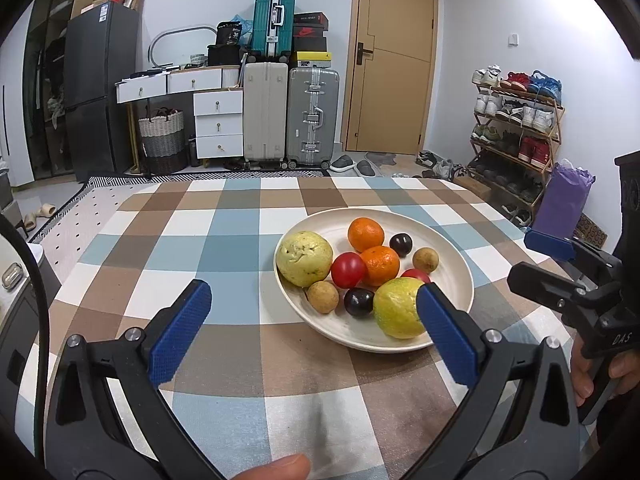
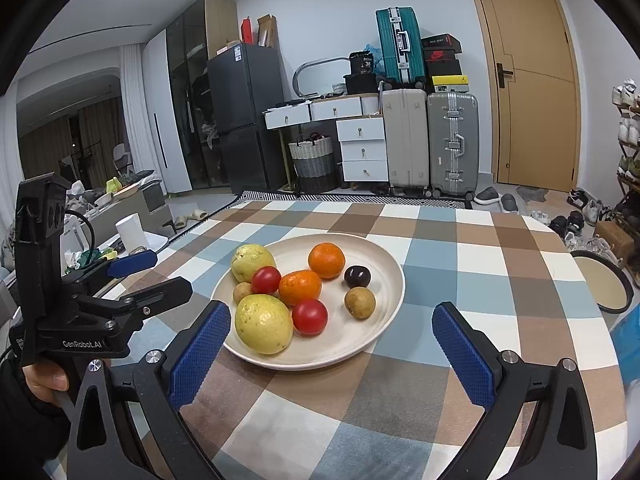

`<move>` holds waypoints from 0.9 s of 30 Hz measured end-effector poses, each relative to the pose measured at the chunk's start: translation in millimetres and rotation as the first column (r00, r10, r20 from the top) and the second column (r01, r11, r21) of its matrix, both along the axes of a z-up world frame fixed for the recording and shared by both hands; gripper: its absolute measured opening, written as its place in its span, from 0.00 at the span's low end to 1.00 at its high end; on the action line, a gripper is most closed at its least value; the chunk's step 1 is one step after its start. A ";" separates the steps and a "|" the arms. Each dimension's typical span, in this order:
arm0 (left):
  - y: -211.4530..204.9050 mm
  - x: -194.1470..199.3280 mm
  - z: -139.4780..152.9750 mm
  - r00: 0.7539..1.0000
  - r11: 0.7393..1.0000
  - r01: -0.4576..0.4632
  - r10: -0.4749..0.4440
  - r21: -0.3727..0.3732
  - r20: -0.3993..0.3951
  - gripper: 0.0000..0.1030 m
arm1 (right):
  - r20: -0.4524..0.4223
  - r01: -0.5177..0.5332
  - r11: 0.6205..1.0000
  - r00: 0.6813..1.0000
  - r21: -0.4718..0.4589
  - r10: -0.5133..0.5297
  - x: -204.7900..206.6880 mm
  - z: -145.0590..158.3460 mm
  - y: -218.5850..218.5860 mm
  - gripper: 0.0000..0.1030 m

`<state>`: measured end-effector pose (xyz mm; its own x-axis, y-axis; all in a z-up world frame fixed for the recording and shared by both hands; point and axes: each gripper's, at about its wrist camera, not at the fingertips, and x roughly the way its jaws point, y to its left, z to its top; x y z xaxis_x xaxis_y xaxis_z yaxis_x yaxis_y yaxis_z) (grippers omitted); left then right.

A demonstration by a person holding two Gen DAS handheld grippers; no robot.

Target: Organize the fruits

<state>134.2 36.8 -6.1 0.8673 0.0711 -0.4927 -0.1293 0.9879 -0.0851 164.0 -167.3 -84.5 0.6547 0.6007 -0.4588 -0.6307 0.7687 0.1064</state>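
Note:
A cream plate [image 1: 448,280] [image 2: 384,280] on the checked tablecloth holds two yellow-green guavas [image 1: 305,258] [image 2: 263,324], two oranges [image 1: 365,234] [image 2: 326,260], two red tomatoes [image 1: 348,270] [image 2: 309,317], dark plums [image 1: 401,244] [image 2: 357,276] and brown longans [image 1: 425,260] [image 2: 360,302]. My left gripper [image 1: 314,308] is open, low over the table, its right finger in front of the near guava [image 1: 396,308]. My right gripper [image 2: 332,328] is open just before the plate's near rim. Each gripper shows in the other's view, the right one [image 1: 552,256] and the left one [image 2: 148,276].
The checked tablecloth [image 1: 224,248] covers the table. A round tan tray with a dark rim [image 2: 604,284] lies at the table's right edge. Suitcases [image 1: 292,116], white drawers, a fridge and a shoe rack [image 1: 516,120] stand beyond the table.

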 end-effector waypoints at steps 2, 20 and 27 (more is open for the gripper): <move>-0.3 0.0 0.2 1.000 1.000 0.001 -0.001 0.000 0.001 0.99 | 0.001 -0.001 1.000 1.000 0.000 0.001 0.2 0.0 0.2 1.00; -0.2 1.3 -0.1 1.000 1.000 -0.001 0.001 -0.002 -0.004 0.99 | -0.001 -0.001 1.000 1.000 -0.006 0.001 0.5 -1.2 1.3 1.00; -0.3 1.2 0.1 1.000 1.000 -0.001 0.001 -0.003 -0.004 0.99 | -0.001 0.000 1.000 1.000 -0.006 0.000 0.2 -1.4 1.7 1.00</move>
